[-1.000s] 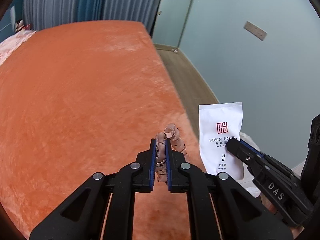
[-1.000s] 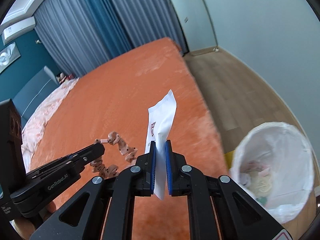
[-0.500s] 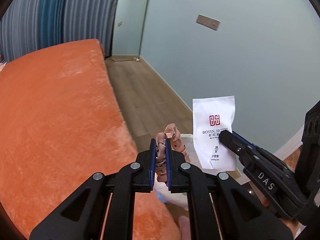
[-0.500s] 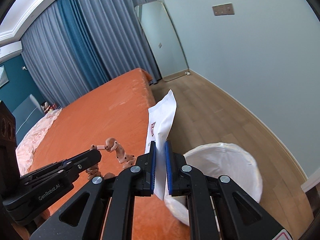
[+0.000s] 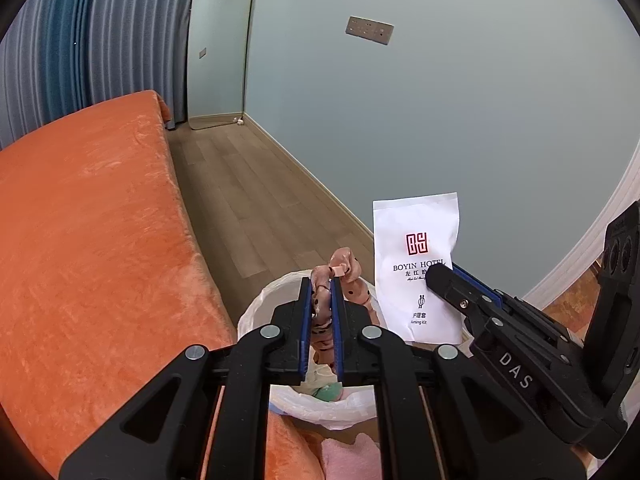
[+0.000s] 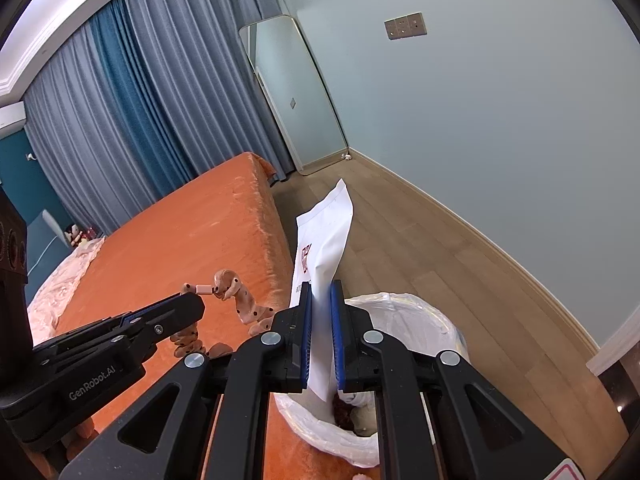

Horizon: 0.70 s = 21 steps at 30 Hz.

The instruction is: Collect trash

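Beside the bed edge, over the lined bin: left gripper pinching a spotted pink strip, right gripper pinching a white sachet. Both pieces upright between pressed-together jaws, above the opening. Risk: released off-centre, light sachet drifting past the rim to the floor.
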### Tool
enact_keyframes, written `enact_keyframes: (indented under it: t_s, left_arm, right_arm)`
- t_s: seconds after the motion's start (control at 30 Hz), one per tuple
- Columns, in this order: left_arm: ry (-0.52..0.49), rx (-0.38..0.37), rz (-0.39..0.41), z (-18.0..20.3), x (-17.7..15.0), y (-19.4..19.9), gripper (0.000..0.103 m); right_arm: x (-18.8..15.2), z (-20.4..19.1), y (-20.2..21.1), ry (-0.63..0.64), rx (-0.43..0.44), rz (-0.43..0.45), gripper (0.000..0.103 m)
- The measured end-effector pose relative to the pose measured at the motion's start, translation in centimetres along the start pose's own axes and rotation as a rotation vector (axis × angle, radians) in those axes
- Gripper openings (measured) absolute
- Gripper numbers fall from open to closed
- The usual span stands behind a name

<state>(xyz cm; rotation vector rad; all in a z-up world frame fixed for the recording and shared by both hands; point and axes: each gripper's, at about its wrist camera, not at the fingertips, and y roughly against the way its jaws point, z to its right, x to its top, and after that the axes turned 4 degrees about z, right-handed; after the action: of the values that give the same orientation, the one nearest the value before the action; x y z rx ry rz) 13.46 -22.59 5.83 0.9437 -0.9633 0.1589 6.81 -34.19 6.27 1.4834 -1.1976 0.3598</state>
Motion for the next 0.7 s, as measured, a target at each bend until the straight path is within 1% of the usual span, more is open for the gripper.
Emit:
enact_keyframes:
  t_s: [0.23,0.33,0.37,0.4,0.43,0.47,0.5,0.53,0.57,0.6,0.7]
  left_arm:
    - [-0.017,-0.015,-0.014,1.1,0.1,-1.2,0.010]
    - [-0.024,-0.017,-0.023,1.0,0.1,-1.9,0.010]
    - [-0.024,-0.019,-0.024,1.1,0.2,-2.2,0.011]
    - [-0.023,-0.023,-0.022,1.1,0.2,-2.3,0.013]
    - [-0.023,-0.030,-0.022,1.1,0.2,-2.3,0.016]
    - [-0.019,-0.030,-0.023,1.0,0.2,-2.4,0.025]
    - [-0.013,-0.016,-0.026,0.9,0.2,-2.5,0.032]
    - [-0.009,-0.005,-0.025,0.9,0.2,-2.5,0.049]
    - [-0.002,0.011,-0.015,0.7,0.2,-2.4,0.053]
    - [0.002,0.019,-0.005,0.6,0.3,-2.3,0.053]
    - [0.005,0.028,-0.007,0.2,0.3,-2.2,0.053]
  right_arm:
    - [-0.5,0.3,0.0,-0.006,-0.015,-0.005,0.009]
    - [-0.7,-0.6,-0.1,-0.006,-0.024,-0.008,0.009]
    - [-0.7,-0.7,-0.2,-0.006,-0.027,-0.010,0.010]
    - [-0.8,-0.7,-0.2,-0.006,-0.030,-0.011,0.014]
    - [-0.8,-0.9,-0.3,-0.007,-0.033,-0.012,0.015]
    - [-0.8,-1.0,-0.3,-0.011,-0.043,-0.007,0.017]
    - [-0.7,-1.0,-0.3,-0.018,-0.051,-0.002,0.023]
    - [-0.7,-1.1,-0.4,-0.027,-0.050,-0.001,0.027]
    - [-0.6,-1.4,-0.3,-0.034,-0.047,0.002,0.032]
    - [-0.6,-1.5,-0.3,-0.039,-0.049,0.009,0.034]
    - [-0.5,-2.0,-0.1,-0.037,-0.054,0.018,0.035]
